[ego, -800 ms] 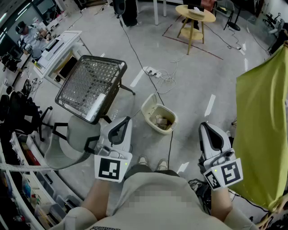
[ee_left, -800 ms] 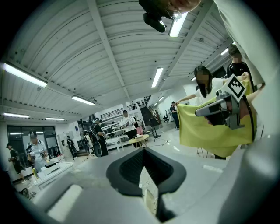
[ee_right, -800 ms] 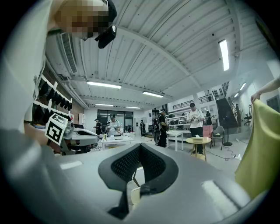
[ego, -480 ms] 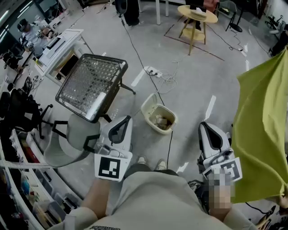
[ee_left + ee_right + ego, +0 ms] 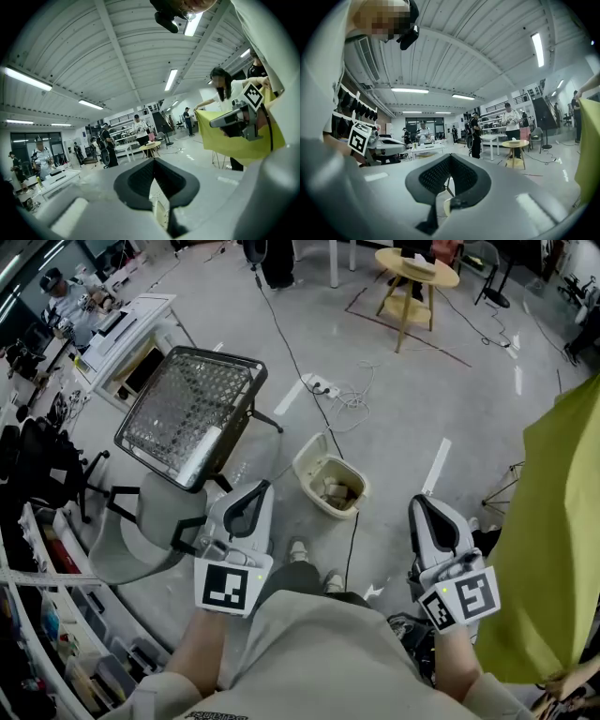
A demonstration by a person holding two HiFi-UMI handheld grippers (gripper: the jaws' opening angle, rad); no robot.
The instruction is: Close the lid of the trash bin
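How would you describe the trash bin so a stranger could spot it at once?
Find the big tilted mesh panel on the grey floor. Just right of it, ahead of the person's shoes, sits the trash bin. It is the only small cream tub, open-topped, crumpled waste inside.

Noted cream plastic trash bin (image 5: 330, 486) on grey concrete floor (image 5: 403, 418). Yellow-green cloth sheet (image 5: 553, 549) was plain. The left gripper (image 5: 266, 487) and right gripper (image 5: 416, 501) were pale grey with black-and-white square markers. Silver mesh panel (image 5: 187, 413) had a black frame.
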